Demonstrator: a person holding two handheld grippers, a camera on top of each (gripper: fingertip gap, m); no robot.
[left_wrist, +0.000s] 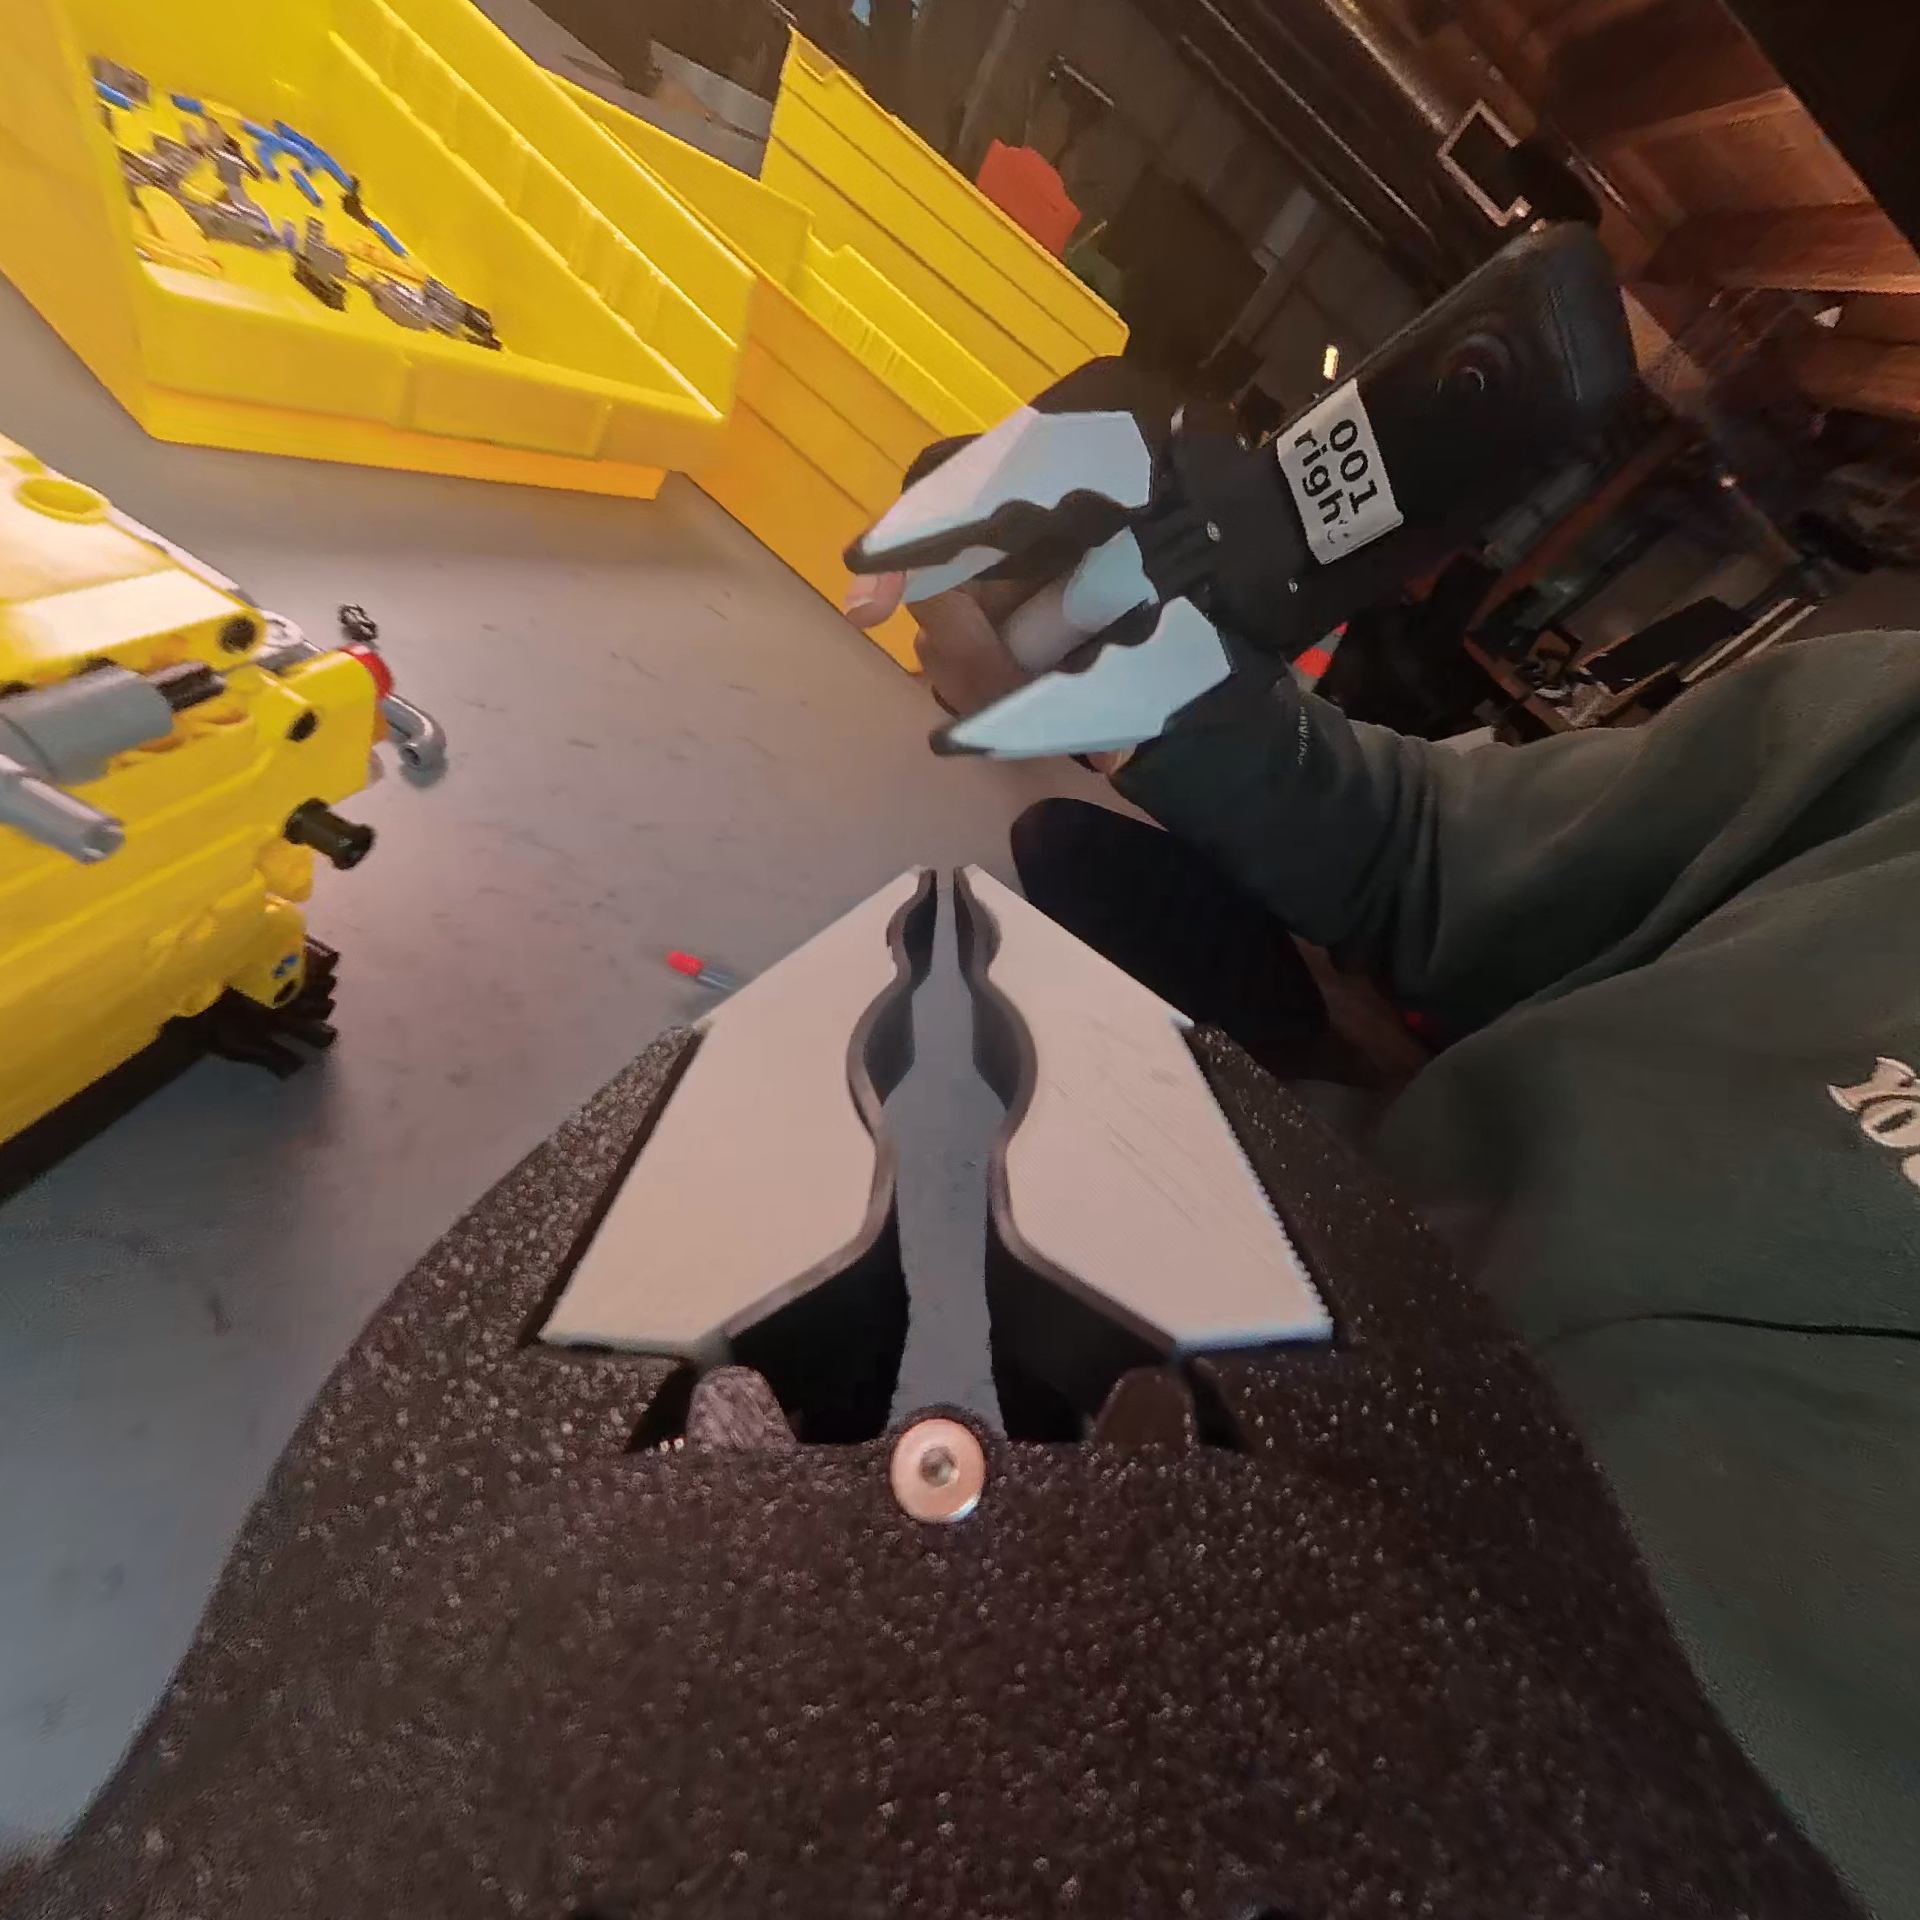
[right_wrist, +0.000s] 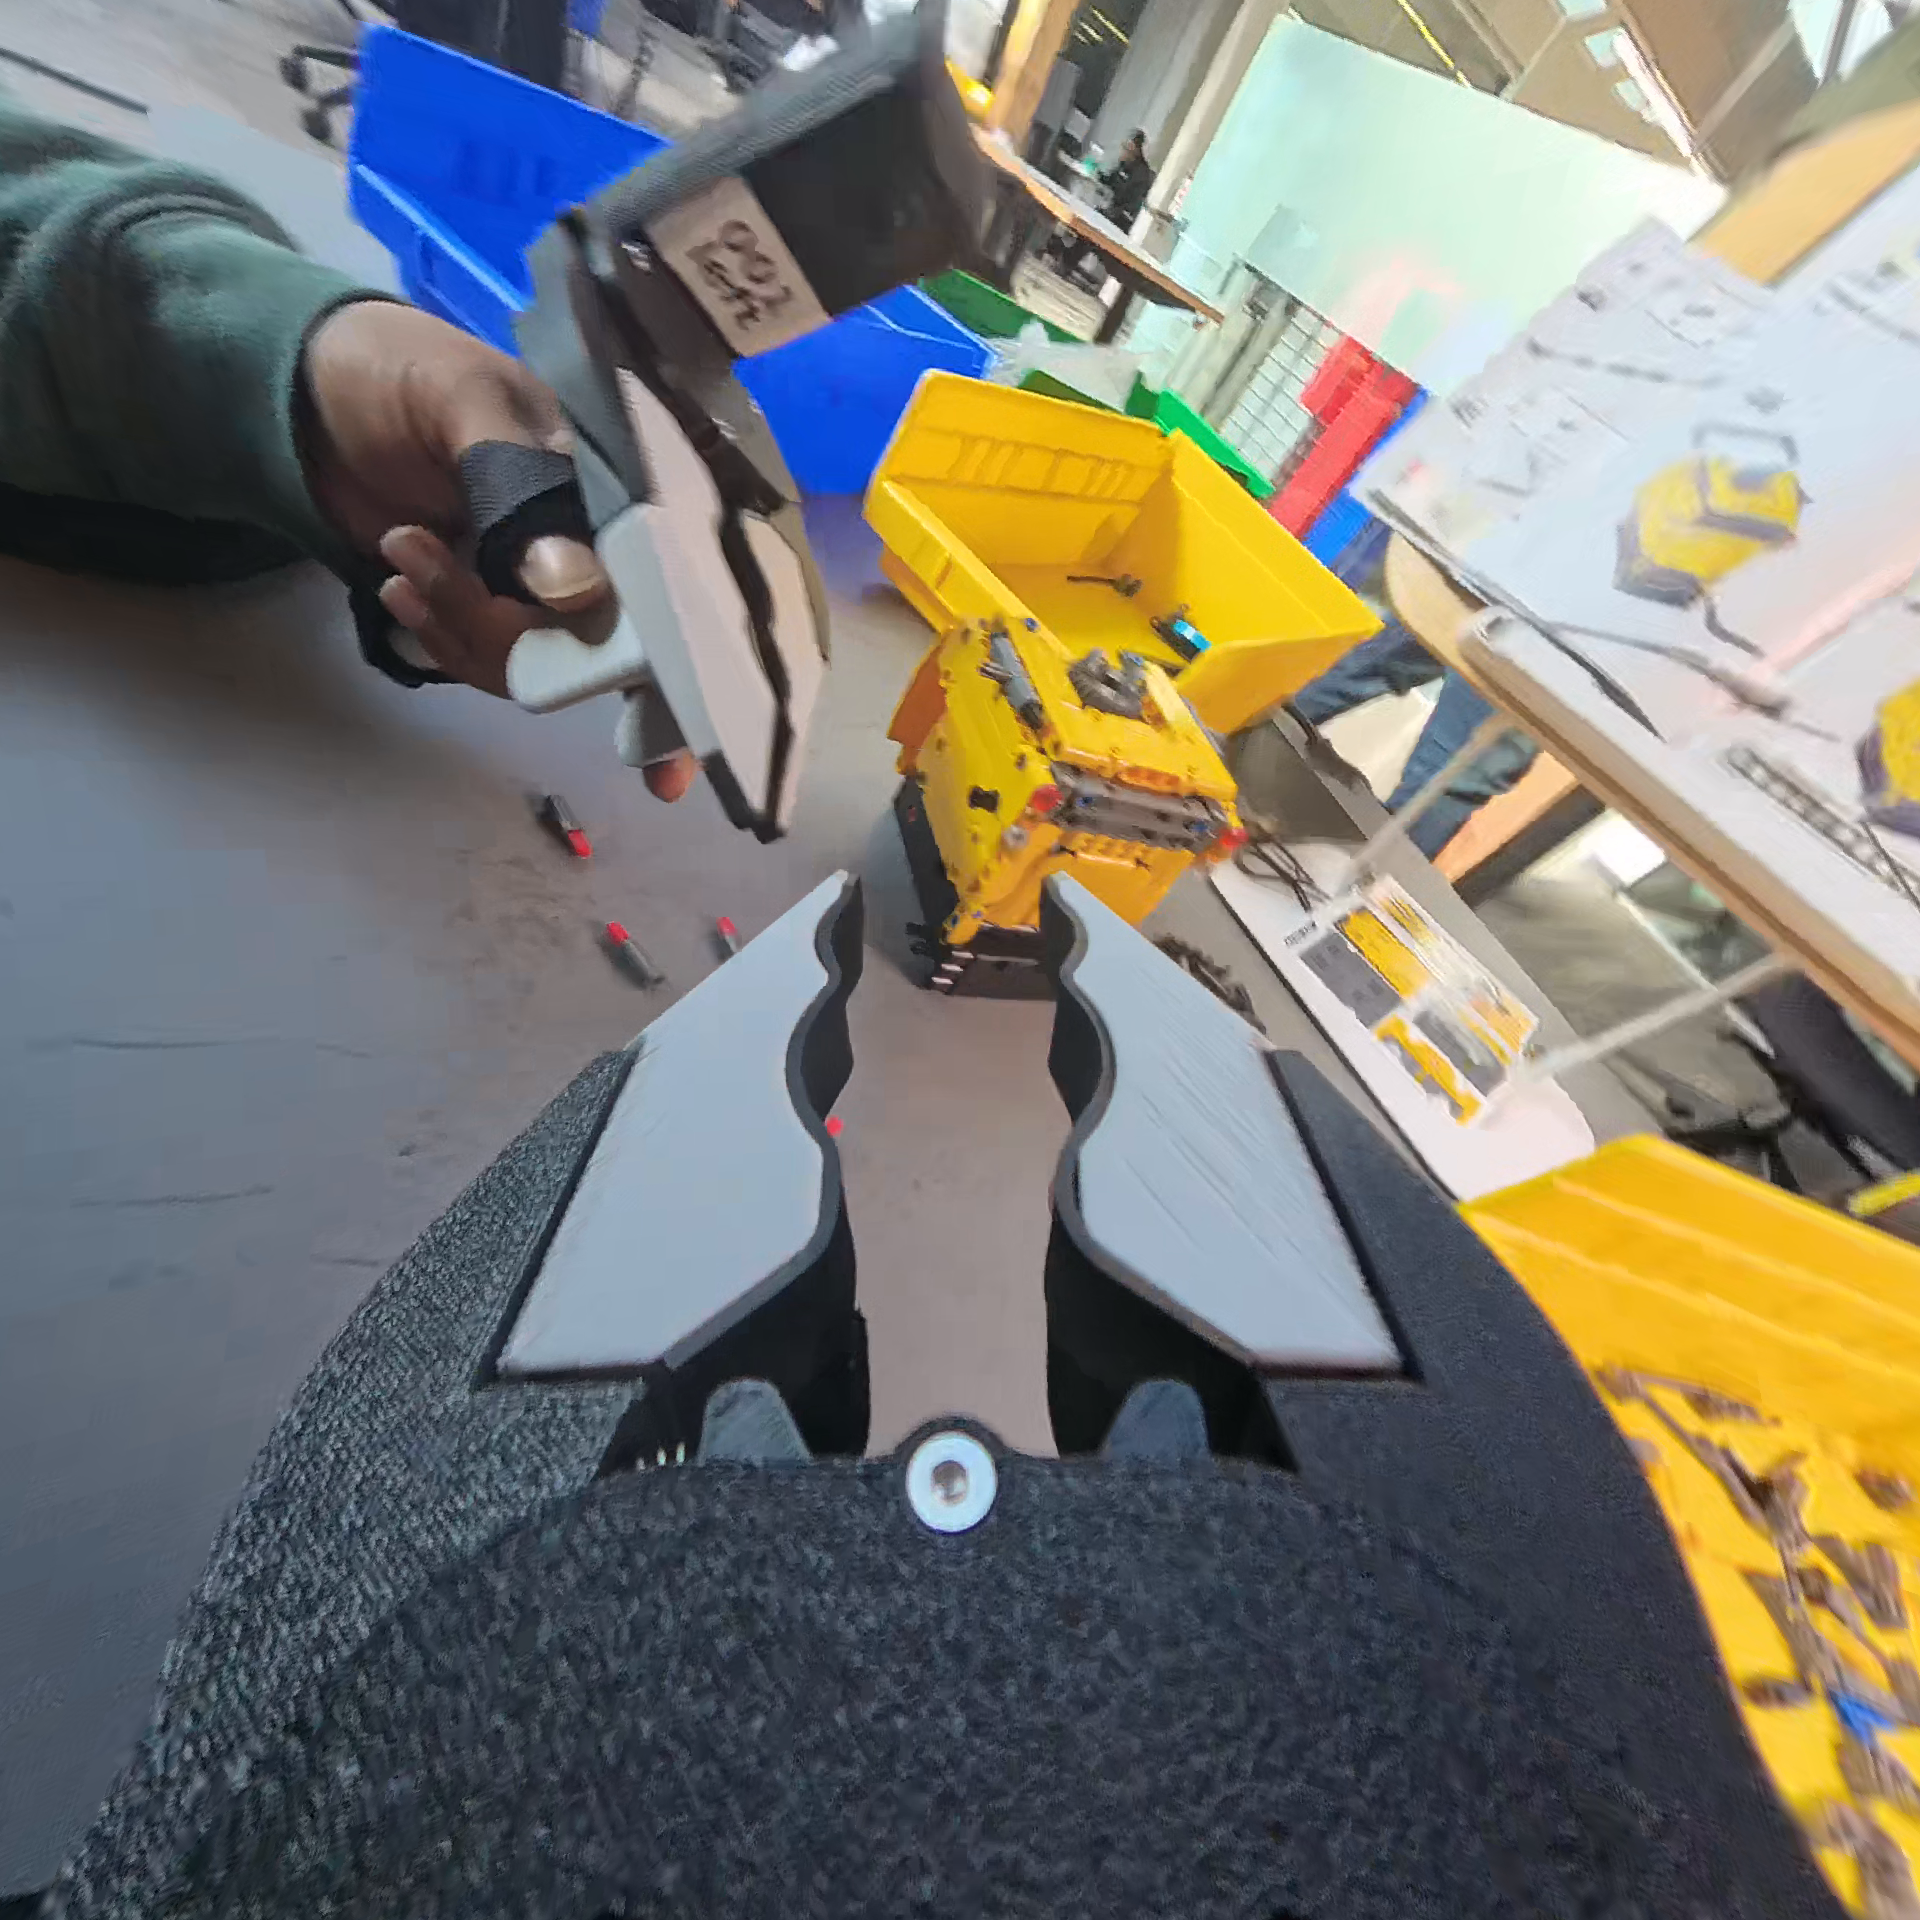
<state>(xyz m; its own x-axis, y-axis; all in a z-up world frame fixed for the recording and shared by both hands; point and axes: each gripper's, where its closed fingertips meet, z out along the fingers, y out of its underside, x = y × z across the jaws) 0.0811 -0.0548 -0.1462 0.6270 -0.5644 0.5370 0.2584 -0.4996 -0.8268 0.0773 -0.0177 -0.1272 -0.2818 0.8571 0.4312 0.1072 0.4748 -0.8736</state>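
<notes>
Hand-held gripper, left (left_wrist: 943, 878), pressed together and empty; right (right_wrist: 951, 894) spread, yellow brick model (right_wrist: 1070, 769) just beyond its tips at frame centre.

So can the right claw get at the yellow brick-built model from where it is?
Probably yes: the right claw is open, pointing at the yellow brick-built model, with only bare grey table between them.
</notes>
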